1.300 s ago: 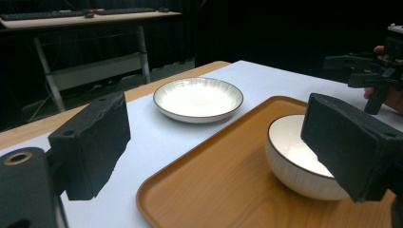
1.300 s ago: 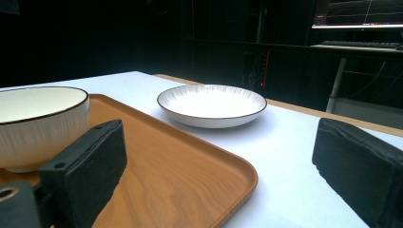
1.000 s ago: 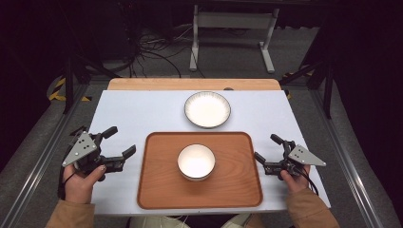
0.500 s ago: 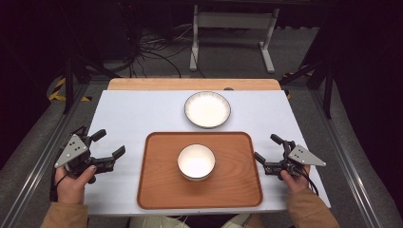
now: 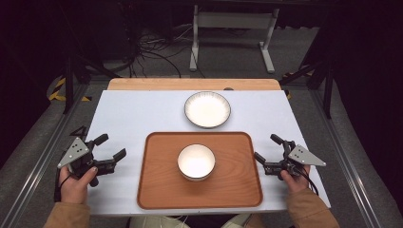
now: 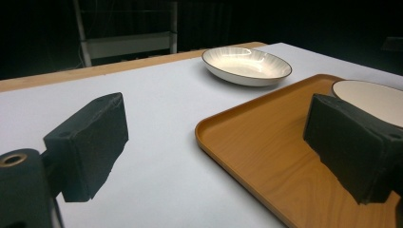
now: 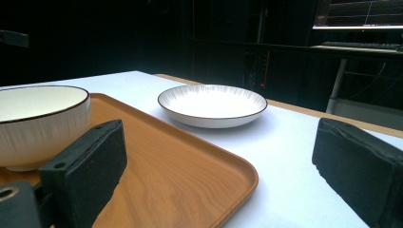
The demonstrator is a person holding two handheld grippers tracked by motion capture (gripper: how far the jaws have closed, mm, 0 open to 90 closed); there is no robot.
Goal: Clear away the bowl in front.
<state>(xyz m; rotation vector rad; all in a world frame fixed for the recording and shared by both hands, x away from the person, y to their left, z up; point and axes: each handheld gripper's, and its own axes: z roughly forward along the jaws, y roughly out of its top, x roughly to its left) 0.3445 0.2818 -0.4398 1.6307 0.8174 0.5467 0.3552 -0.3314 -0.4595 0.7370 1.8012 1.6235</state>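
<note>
Left gripper point(image 5: 108, 148) sits on the table point(image 5: 138, 114) just left of the tray point(image 5: 157, 190), jaws spread wide, gripping nothing. Its own view has the tray's left rim running between the two pads

Tray is centre, near the front edge of the table, flat. Looks like wood or a wood-look laminate: stiff, light-ish, smooth, low raised lip all round. Bowl point(image 5: 196, 161) stands upright in the middle of it, apart from every rim. Plate point(image 5: 207, 109) is behind the tray on the bare table, near but not touching

Right gripper point(image 5: 269, 149) is just right of the tray, jaws also released, empty, the near pad over the tray's corner in its own view

Handling guess: tray is the thing both grippers flank, so likely a two-sided lift. Pinch the lip mid-way along each short side, one pad over, one under. Lip is shallow and slick, so grip could slide. Bowl is glazed ceramic, heavy for its size, brittle, free to skate on the smooth wood if the tray tilts. Keep both sides level
</note>
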